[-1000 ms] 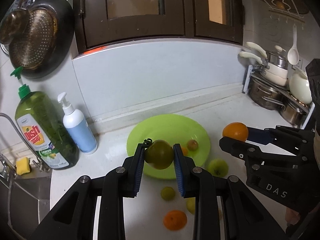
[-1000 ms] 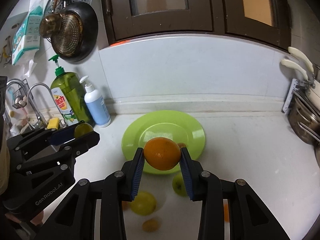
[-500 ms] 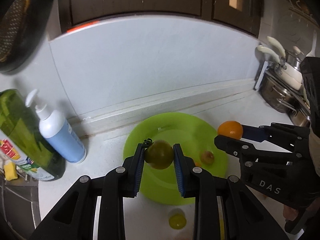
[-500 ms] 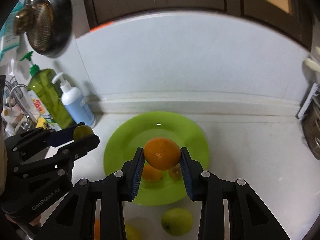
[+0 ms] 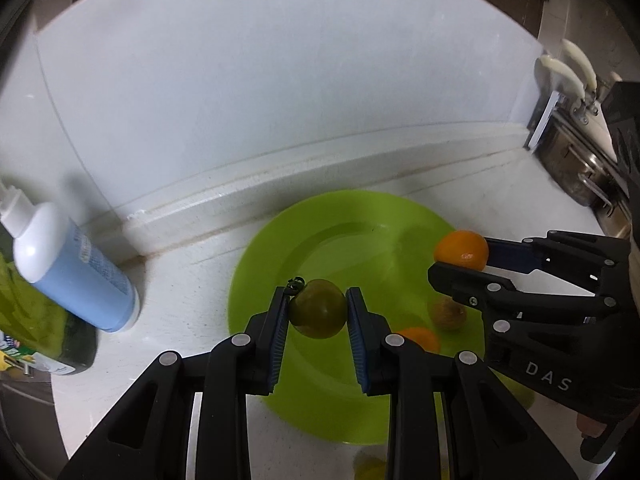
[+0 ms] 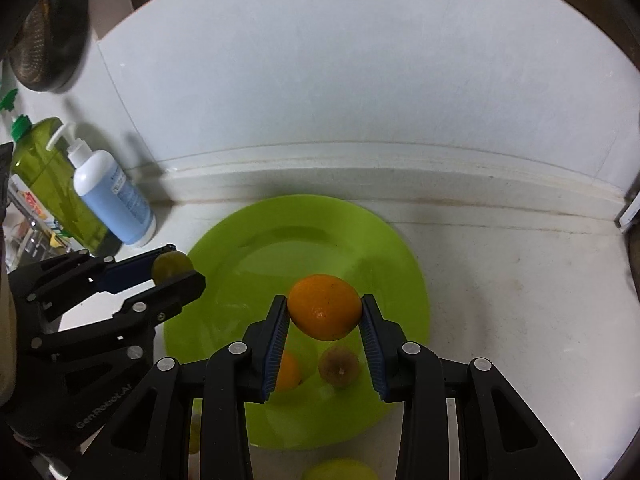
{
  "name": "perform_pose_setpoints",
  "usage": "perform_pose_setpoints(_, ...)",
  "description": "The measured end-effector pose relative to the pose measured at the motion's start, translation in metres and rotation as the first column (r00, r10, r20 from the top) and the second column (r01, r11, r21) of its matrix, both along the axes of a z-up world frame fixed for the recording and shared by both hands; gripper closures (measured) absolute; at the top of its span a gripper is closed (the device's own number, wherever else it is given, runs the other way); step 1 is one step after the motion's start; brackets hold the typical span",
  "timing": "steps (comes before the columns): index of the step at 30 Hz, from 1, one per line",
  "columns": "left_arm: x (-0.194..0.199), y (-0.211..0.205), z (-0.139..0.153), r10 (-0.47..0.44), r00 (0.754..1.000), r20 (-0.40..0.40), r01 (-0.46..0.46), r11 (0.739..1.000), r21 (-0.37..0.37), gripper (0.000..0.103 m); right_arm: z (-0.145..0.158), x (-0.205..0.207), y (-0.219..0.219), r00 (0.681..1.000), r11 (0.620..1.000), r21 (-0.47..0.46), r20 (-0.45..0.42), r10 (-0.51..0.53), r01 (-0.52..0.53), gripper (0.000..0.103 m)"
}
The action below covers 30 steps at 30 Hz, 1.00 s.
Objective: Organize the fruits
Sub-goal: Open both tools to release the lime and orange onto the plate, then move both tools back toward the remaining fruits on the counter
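both grippers hang over the plate point(image 6: 224, 248), which lies straight below them. the left gripper point(image 5: 318, 312) pinches a green fruit point(image 5: 318, 314) and the right gripper point(image 6: 324, 308) pinches an orange point(image 6: 324, 306), the left nearer the plate's left edge.

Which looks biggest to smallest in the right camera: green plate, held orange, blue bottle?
1. green plate
2. blue bottle
3. orange
Bottle and orange look close; the orange is nearer the camera, so that order is unsure.

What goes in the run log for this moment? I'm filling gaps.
left gripper: shut on green fruit | right gripper: shut on orange | both over green plate
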<state>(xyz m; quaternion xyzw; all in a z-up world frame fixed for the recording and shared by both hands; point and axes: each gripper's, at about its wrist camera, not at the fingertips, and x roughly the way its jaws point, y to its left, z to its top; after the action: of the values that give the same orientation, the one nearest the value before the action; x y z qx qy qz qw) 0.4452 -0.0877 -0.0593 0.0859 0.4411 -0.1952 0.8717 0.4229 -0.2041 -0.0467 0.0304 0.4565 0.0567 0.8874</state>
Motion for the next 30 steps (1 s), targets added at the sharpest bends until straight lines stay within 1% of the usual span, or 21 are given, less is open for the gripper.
perform_pose_setpoints(9, 0.009, -0.005, -0.016, -0.014, 0.999, -0.035, 0.014, 1.0, 0.009, 0.074, -0.017, 0.01, -0.003, 0.999, 1.0, 0.007, -0.051, -0.005, 0.006, 0.066)
perform_pose_setpoints(15, 0.009, -0.007, -0.018, -0.012, 1.0, -0.027, 0.013, 1.0, 0.012, 0.074, -0.021, 0.013, -0.004, 0.998, 1.0, 0.0, -0.063, -0.011, 0.011, 0.066)
perform_pose_setpoints(17, 0.007, -0.005, -0.017, -0.013, 1.0, -0.022, 0.013, 1.0, 0.014, 0.072, -0.02, 0.012, -0.004, 0.998, 1.0, -0.002, -0.055, -0.014, 0.013, 0.066)
perform_pose_setpoints(19, 0.004, -0.004, -0.014, -0.006, 1.0, -0.015, 0.007, 1.0, 0.016, 0.067, -0.018, 0.01, -0.005, 0.999, 1.0, 0.002, -0.047, -0.013, 0.014, 0.065)
perform_pose_setpoints(22, -0.003, 0.0, -0.007, -0.003, 1.0, 0.006, 0.003, 1.0, 0.017, 0.067, -0.015, 0.007, -0.005, 0.999, 1.0, 0.012, -0.034, -0.019, 0.019, 0.065)
perform_pose_setpoints(25, -0.014, 0.006, 0.004, 0.007, 0.999, 0.033, -0.008, 1.0, 0.01, 0.063, -0.007, -0.001, -0.006, 1.0, 1.0, 0.019, -0.01, -0.021, 0.021, 0.065)
perform_pose_setpoints(30, -0.036, 0.014, 0.026, 0.026, 0.996, 0.084, -0.026, 1.0, -0.003, 0.059, 0.013, -0.024, -0.001, 0.999, 1.0, 0.025, 0.051, -0.019, 0.018, 0.065)
